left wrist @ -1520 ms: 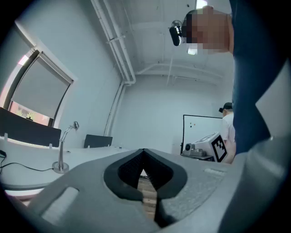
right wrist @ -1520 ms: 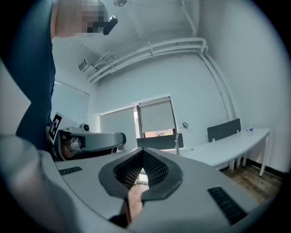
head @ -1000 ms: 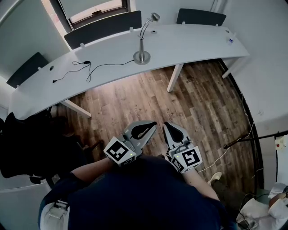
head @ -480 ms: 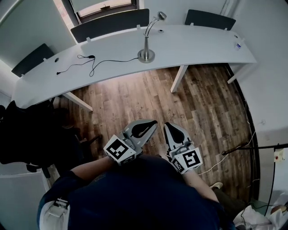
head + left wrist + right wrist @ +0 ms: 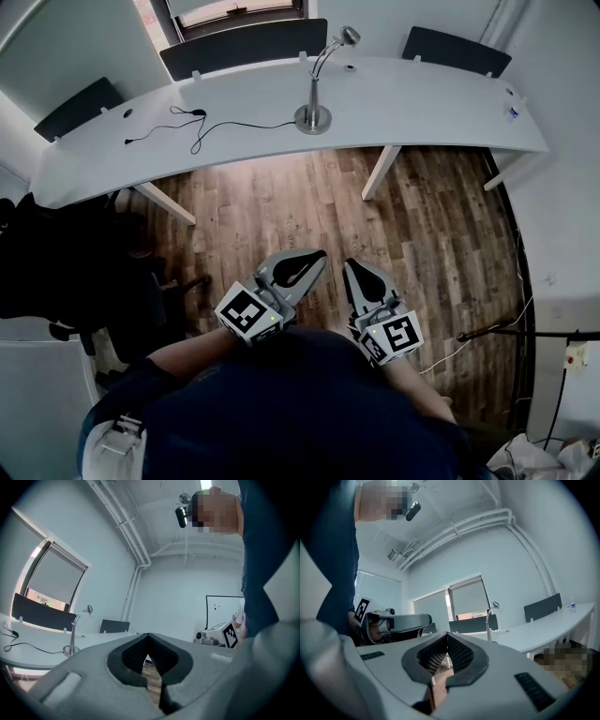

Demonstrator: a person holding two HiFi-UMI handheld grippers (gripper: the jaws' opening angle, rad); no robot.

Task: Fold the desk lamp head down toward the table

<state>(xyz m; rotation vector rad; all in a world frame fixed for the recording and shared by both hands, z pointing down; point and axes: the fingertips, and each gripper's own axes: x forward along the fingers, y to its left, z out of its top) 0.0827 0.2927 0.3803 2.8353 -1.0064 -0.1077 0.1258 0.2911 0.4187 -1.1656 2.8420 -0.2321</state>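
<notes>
– Chrome desk lamp [image 5: 314,94], where was it?
– Upright on white table [image 5: 422,103], head [image 5: 349,36] unfolded. Left gripper [image 5: 312,257] and right gripper [image 5: 352,269] were closed, empty, well apart from it. Nothing done.

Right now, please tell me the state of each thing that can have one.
desk lamp, upright on the table, head raised, not yet folded
left gripper, shut, empty
right gripper, shut, empty
cable, lying loose on the table
window blind, lowered most of the way
</notes>
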